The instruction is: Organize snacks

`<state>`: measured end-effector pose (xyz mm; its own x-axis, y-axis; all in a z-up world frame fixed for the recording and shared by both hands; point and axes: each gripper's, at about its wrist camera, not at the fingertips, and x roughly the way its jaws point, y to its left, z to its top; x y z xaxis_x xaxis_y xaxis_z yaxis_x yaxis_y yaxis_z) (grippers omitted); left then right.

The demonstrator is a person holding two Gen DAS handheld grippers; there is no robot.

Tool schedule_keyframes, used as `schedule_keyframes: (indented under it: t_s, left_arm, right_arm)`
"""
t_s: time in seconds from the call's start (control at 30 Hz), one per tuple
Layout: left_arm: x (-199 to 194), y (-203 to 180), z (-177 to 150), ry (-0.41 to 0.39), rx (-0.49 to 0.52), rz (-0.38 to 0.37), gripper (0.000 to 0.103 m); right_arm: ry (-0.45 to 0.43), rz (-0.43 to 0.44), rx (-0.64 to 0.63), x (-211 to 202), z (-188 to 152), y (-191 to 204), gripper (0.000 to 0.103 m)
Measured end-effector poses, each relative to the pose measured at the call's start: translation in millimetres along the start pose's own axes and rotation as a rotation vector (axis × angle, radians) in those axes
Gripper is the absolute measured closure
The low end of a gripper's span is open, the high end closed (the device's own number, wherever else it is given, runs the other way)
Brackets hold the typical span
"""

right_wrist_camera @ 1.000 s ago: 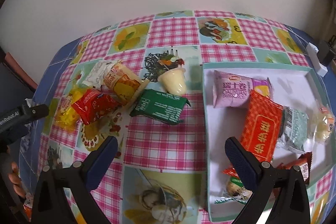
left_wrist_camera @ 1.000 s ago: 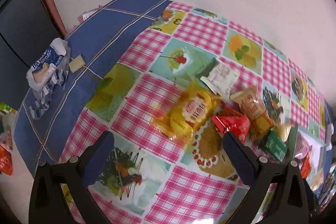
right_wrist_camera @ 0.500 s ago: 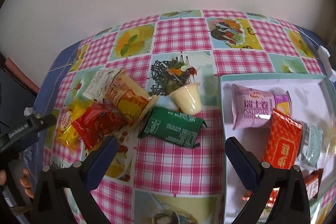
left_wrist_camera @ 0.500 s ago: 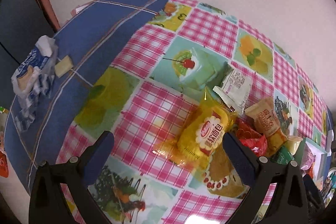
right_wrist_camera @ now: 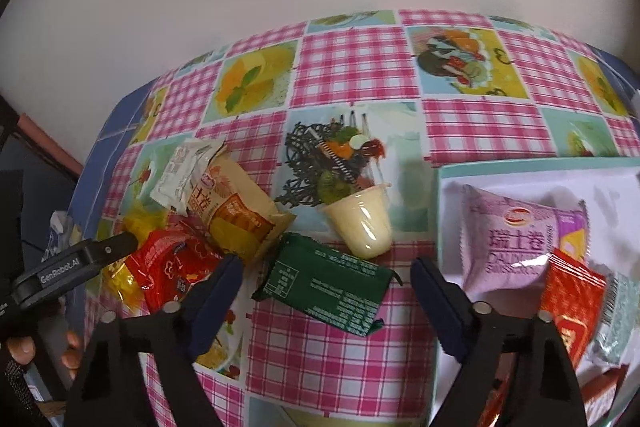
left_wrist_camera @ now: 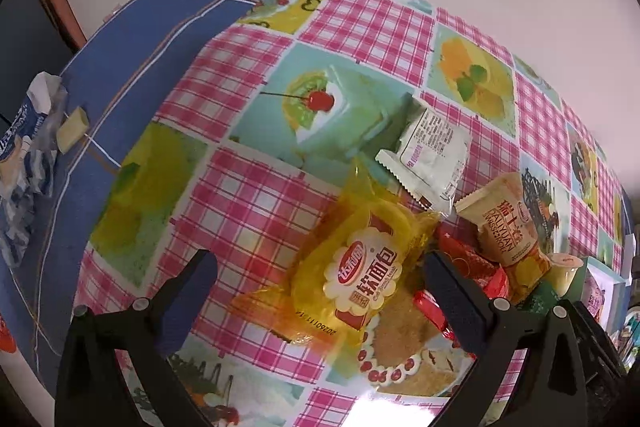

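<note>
A yellow bread packet [left_wrist_camera: 362, 267] lies on the checked tablecloth between the fingers of my left gripper [left_wrist_camera: 320, 279], which is open and not pressing it. Beside it are a white packet [left_wrist_camera: 434, 153], a beige roll packet [left_wrist_camera: 506, 231] and a red packet [left_wrist_camera: 472, 263]. My right gripper [right_wrist_camera: 326, 291] hangs over a dark green packet [right_wrist_camera: 328, 287]. Its jaws are closing with the packet between them, the pads still clear of it. A pudding cup [right_wrist_camera: 362, 223] lies tipped just beyond. The tray [right_wrist_camera: 444, 187] on the right holds a purple roll packet [right_wrist_camera: 516, 243] and a red-orange packet [right_wrist_camera: 572, 291].
A crumpled blue-and-white wrapper [left_wrist_camera: 24, 155] and a small beige block [left_wrist_camera: 72, 125] lie on the blue cloth at the left. The left gripper's finger [right_wrist_camera: 80, 259] and a hand [right_wrist_camera: 68, 347] show at the right view's left edge. A pale wall backs the table.
The left gripper came down and forward until the yellow packet lay between its fingers. The right gripper shifted left from the tray to the green packet, and its jaws narrowed.
</note>
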<state>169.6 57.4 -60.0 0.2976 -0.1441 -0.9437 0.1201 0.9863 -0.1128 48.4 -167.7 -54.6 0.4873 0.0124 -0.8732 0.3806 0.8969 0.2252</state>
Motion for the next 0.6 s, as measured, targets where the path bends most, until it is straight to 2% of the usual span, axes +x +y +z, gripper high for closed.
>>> schedule_keyframes:
  t_s: [0.37, 0.6]
  left_arm:
    - [12.1, -5.7, 0.6, 0.023, 0.008, 0.005, 0.0]
    - [14.7, -7.4, -1.9, 0.042, 0.006, 0.009, 0.0]
  right_arm:
    - [0.038, 0.006, -0.048, 23.1, 1.6, 0.5, 0.023]
    - [0.113, 0.013, -0.058, 25.9, -3.3, 9.1, 0.023]
